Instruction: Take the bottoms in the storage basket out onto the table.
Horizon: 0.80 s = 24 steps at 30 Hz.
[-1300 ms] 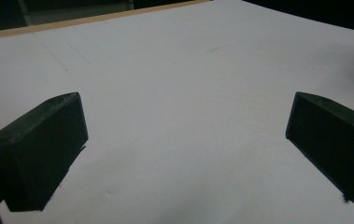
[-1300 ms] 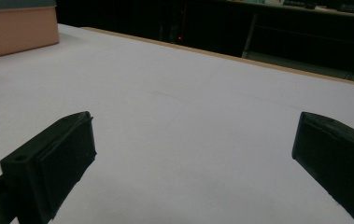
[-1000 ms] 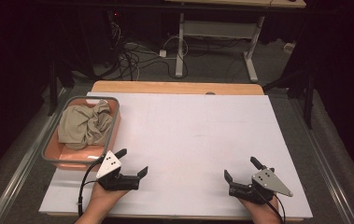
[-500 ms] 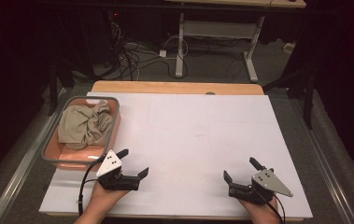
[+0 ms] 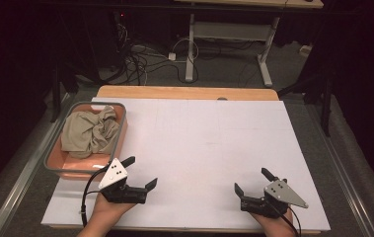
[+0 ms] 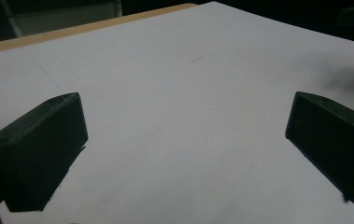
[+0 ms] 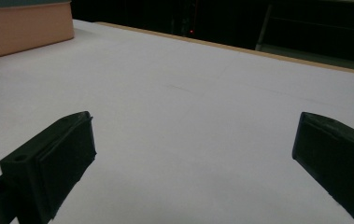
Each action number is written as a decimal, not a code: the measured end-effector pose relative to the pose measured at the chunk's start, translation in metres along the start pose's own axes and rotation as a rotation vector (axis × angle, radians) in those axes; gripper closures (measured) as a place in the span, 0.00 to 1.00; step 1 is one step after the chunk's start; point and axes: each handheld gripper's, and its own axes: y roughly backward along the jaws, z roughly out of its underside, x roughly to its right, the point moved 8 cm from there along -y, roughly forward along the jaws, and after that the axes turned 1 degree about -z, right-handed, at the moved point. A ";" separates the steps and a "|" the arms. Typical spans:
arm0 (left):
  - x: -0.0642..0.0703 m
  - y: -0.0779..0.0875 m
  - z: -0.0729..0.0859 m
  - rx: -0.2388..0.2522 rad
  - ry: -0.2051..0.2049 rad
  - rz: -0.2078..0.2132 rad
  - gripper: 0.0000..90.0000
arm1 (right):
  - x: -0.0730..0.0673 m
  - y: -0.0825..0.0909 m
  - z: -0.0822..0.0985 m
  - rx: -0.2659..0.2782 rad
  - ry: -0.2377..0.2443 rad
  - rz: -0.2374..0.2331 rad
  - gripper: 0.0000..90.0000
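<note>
- The desk [image 5: 199,143] has a white top, with a light wooden strip along its far edge.
- An orange basket [image 5: 63,163] with a grey rim sits at the desk's left side, near the front.
- A crumpled beige cloth [image 5: 88,133] lies inside the basket.
- The white surface bears faint pencil lines.

— Where can a gripper pass?
— Across the flat white table sheet [image 5: 209,148]; its whole middle and right lie bare.
— Any obstacle?
— The grey-rimmed orange plastic bin [image 5: 63,170] at the left edge, with crumpled beige cloth [image 5: 88,133] heaped inside.
</note>
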 end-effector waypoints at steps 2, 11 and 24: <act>-0.001 0.005 -0.003 -0.003 -0.003 -0.010 0.00 | -0.001 0.000 0.000 -0.002 0.009 0.000 0.00; -0.025 0.031 -0.014 0.024 0.010 -0.073 0.00 | -0.003 -0.001 0.000 0.010 0.030 0.020 0.00; -0.066 0.057 -0.013 0.025 0.057 -0.156 0.00 | -0.007 -0.003 0.003 0.001 0.022 0.000 0.00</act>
